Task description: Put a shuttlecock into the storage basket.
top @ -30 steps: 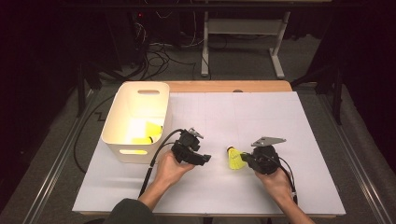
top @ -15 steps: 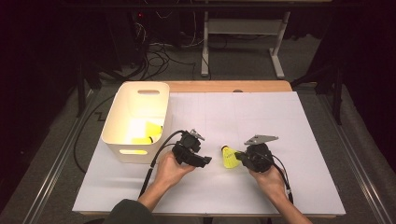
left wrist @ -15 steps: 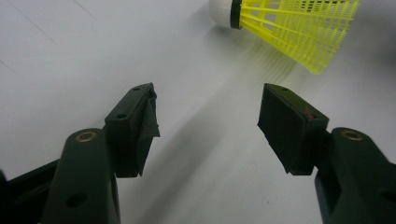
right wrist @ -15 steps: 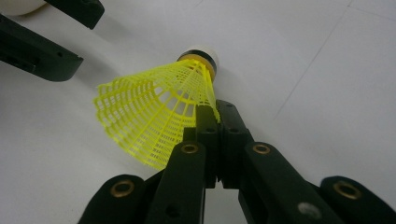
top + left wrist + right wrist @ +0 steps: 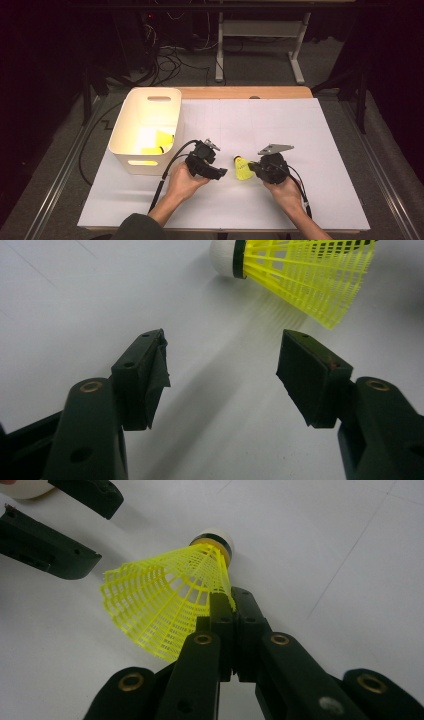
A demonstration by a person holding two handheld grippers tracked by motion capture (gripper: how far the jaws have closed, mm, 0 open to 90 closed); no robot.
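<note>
Right gripper view, right claw (image 5: 232, 605) clamped on yellow shuttlecock (image 5: 165, 602) skirt, left claw (image 5: 222, 367) wide, empty, just beside it

Your shuttlecock (image 5: 165, 600) has a yellow plastic mesh skirt and a smooth white cap (image 5: 214, 535). The right gripper (image 5: 231, 611) is matt black plastic with brass-coloured rivets — the left gripper (image 5: 225, 370) wears dull, frayed-looking pads (image 5: 155, 377). The table (image 5: 300, 130) looks matt white; the tub (image 5: 131, 150) is smooth cream plastic.
</note>
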